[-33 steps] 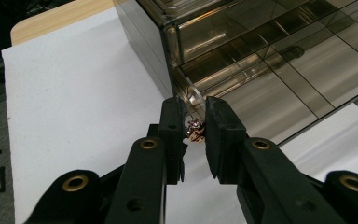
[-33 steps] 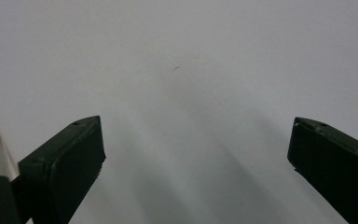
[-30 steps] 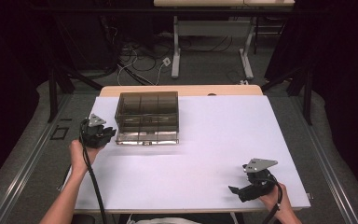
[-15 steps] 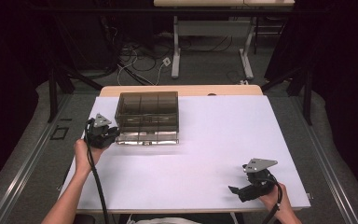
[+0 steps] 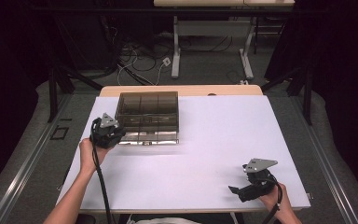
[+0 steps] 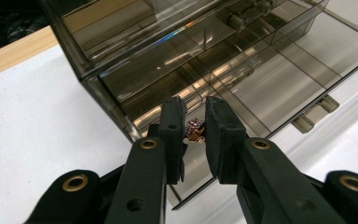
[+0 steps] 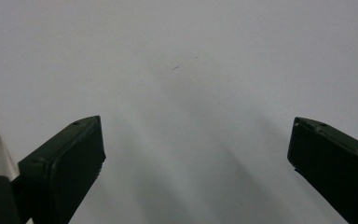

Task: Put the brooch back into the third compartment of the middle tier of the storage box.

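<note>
- High view: my left gripper (image 5: 113, 134) sits at the smoky drawer box's (image 5: 147, 111) near-left corner on the white surface (image 5: 205, 154); I should lower gently.
- Left gripper view: clamped on a small coppery piece (image 6: 195, 130) above the open drawer (image 6: 242, 88); release inside a compartment.
- Right gripper view: my right gripper (image 7: 196, 154) rests wide apart.

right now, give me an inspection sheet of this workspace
surface: white table top, bare around the box
job's things: smoky clear compartment box at far left, its drawer pulled out; small coppery piece held over the drawer
clutter: nothing seen
grippers: left gripper shut on the coppery piece; right gripper open, resting near the front right corner
cables: black cable trails along the left forearm
surroundings: desk legs, floor wires, dark curtains
</note>
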`<state>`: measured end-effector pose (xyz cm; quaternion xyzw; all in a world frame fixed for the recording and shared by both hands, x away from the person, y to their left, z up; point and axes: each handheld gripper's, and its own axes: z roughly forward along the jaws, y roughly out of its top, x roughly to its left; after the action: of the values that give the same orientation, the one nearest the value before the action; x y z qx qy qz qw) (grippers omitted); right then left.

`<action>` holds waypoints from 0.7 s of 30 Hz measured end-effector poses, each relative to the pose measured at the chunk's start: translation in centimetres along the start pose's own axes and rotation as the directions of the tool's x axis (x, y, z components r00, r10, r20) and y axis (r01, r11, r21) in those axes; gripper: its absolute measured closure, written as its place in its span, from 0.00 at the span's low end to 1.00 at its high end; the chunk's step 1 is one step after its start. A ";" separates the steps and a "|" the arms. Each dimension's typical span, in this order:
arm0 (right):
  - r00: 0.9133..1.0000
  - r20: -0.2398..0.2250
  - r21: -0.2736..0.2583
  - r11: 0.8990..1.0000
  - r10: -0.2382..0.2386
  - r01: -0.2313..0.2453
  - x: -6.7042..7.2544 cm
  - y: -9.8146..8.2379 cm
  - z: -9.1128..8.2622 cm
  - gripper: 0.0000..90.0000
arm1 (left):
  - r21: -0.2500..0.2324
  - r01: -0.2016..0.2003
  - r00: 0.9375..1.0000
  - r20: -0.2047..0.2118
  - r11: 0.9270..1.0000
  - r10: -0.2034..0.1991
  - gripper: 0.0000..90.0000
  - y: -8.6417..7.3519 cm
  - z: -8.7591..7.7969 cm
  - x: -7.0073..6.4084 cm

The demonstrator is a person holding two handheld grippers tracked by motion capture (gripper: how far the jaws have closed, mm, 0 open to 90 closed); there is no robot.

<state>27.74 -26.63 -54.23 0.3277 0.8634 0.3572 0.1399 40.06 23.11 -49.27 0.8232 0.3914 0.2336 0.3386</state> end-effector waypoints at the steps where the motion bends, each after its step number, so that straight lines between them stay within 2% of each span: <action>1: 1.000 0.001 0.000 1.000 0.000 0.000 0.0 0.0 0.0 0.04 | -0.002 -0.001 1.000 0.003 1.000 0.001 0.86 0.1 0.0 -0.1; 9: 1.000 0.001 0.006 1.000 -0.001 0.001 0.0 0.0 -0.1 0.03 | -0.007 -0.023 1.000 0.012 1.000 0.024 0.86 0.5 0.4 -0.8; 21: 1.000 0.009 0.004 1.000 0.000 0.000 0.0 0.0 -0.1 0.03 | -0.012 -0.037 0.999 0.039 0.999 0.038 0.86 1.1 0.7 -1.9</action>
<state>27.69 -26.69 -54.15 0.3296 0.8635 0.3539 0.1431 39.95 20.82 -49.18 0.8327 0.3679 0.2262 0.3465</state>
